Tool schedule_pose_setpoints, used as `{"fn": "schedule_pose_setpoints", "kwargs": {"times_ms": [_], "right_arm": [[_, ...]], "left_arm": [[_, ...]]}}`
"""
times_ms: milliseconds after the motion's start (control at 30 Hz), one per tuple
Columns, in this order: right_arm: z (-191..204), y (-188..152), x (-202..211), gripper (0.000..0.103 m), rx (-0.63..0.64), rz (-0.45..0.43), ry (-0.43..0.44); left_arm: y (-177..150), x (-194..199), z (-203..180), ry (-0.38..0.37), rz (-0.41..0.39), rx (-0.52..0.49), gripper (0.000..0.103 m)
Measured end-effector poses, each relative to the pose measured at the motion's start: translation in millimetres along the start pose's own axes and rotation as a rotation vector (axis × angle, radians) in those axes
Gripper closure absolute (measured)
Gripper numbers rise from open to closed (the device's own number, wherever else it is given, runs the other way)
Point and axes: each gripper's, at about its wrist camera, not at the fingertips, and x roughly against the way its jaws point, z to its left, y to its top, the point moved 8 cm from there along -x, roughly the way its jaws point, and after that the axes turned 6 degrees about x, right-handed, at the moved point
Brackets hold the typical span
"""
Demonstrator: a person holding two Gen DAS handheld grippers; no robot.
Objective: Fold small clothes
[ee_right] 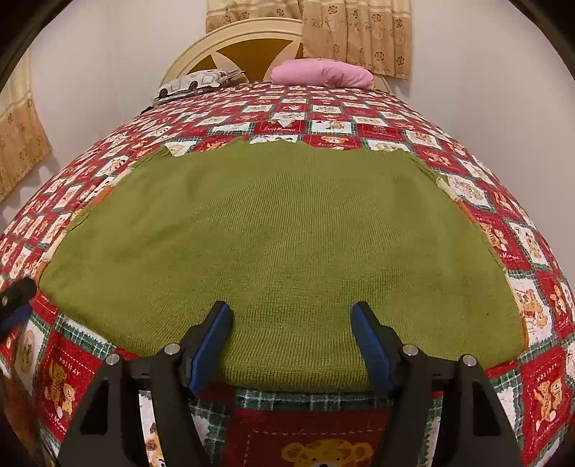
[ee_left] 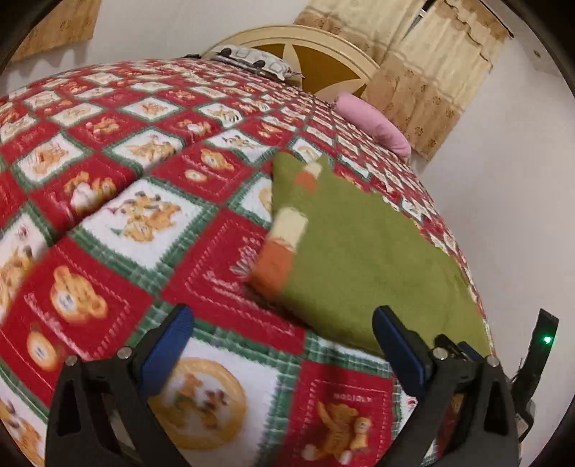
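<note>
A small green knit sweater (ee_right: 280,237) lies flat on the bed; its sleeve with cream and orange stripes (ee_left: 287,233) is folded in along its left side. My right gripper (ee_right: 291,316) is open, its blue pads (ee_right: 212,345) straddling the sweater's near hem, holding nothing. My left gripper (ee_left: 284,330) is open and empty over the bedspread just left of the sweater (ee_left: 363,258). The other gripper's tip (ee_right: 16,298) shows at the left edge of the right wrist view.
The bed carries a red, white and green bear-print quilt (ee_left: 125,222). A pink pillow (ee_right: 321,73) and a patterned pillow (ee_right: 197,84) lie by the cream headboard (ee_right: 237,39). Curtains (ee_right: 355,32) hang behind. The bed's right edge meets a white wall.
</note>
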Motion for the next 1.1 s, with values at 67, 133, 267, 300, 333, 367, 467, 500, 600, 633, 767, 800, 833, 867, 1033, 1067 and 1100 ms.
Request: {"fn": "schedule_pose_setpoints", "kwargs": {"times_ms": [67,133,267,300,333,367,467,500,600,633,767,800,833,867,1033,1067,1100], "right_arm": [[0,0,0,0.033,0.001,0.0,-0.002],[-1,0,0,0.033,-0.001,-0.002,0.0],[-1,0,0,0.033,-0.001,-0.001,0.002],[-1,0,0,0.033,-0.001,-0.002,0.002],[-1,0,0,0.033,-0.002,-0.002,0.002],[-1,0,0,0.033,-0.003,-0.002,0.003],[-1,0,0,0.032,-0.003,-0.002,0.003],[-1,0,0,0.033,-0.003,-0.002,0.003],[-1,0,0,0.032,-0.004,-0.002,0.003],[-1,0,0,0.032,-0.005,-0.002,0.005],[0,1,0,0.032,-0.007,-0.002,0.009],[1,1,0,0.032,-0.007,-0.002,0.01],[1,1,0,0.032,-0.008,-0.003,0.011],[1,1,0,0.032,-0.009,-0.003,0.012],[1,1,0,0.032,-0.007,-0.002,0.009],[0,1,0,0.032,-0.007,-0.002,0.009],[0,1,0,0.032,-0.008,-0.003,0.01]], "left_arm": [[0,-7,-10,0.015,0.006,-0.035,0.001],[3,-14,-19,-0.03,0.022,0.005,0.001],[9,-34,-35,-0.126,0.044,0.086,0.001],[12,-40,-40,-0.126,0.038,0.088,0.001],[14,-43,-42,-0.125,0.038,0.088,0.001],[20,-50,-48,-0.14,0.039,0.092,0.001],[37,-69,-57,-0.216,0.08,0.146,0.0],[44,-75,-56,-0.227,0.082,0.172,0.0],[55,-80,-53,-0.247,0.066,0.214,0.0],[59,-80,-51,-0.261,0.058,0.228,0.0],[59,-79,-47,-0.259,0.06,0.201,0.024],[56,-78,-43,-0.244,0.056,0.19,0.041],[52,-76,-37,-0.23,0.053,0.19,0.05],[49,-76,-31,-0.224,0.06,0.204,0.066],[44,-70,-21,-0.206,0.075,0.223,0.077],[44,-70,-25,-0.185,0.065,0.195,0.079],[45,-69,-30,-0.166,0.055,0.169,0.08]]}}
